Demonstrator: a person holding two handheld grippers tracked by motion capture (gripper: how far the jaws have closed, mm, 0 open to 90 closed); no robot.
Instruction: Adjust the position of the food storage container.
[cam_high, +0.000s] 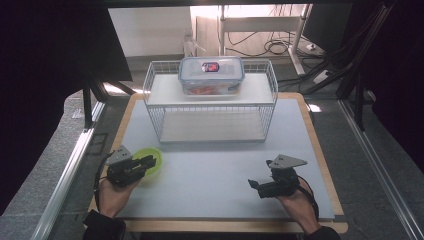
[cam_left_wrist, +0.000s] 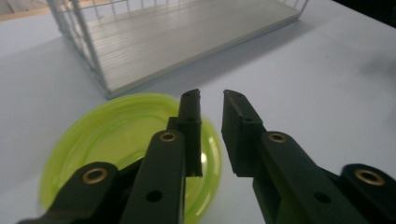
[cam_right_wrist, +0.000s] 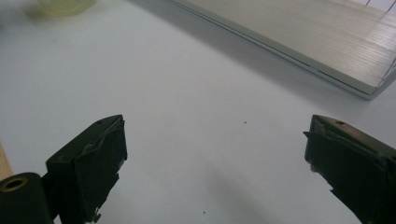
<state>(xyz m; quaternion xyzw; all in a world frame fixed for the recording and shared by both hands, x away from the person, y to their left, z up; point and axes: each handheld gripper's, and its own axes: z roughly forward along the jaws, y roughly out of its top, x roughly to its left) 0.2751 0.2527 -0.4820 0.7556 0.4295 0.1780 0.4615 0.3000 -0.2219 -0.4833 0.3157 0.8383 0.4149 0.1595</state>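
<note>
Lime-green plate (cam_left_wrist: 116, 140) sitting under left tool (cam_left_wrist: 211, 100), jaws nearly closed, gripping nothing; risking missed rim. Right tool (cam_right_wrist: 215, 140) gaping wide, empty.

One green plate (cam_high: 149, 160), one wire rack (cam_high: 210, 102), one lidded container (cam_high: 211, 75), two tools.

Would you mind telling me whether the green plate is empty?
Empty: the green plate shows a bare inner surface in the left gripper view.

High camera looks forward and down over desk (cam_high: 220, 165); both tong cameras sit low, close, sharing wire rack (cam_high: 210, 100).
</note>
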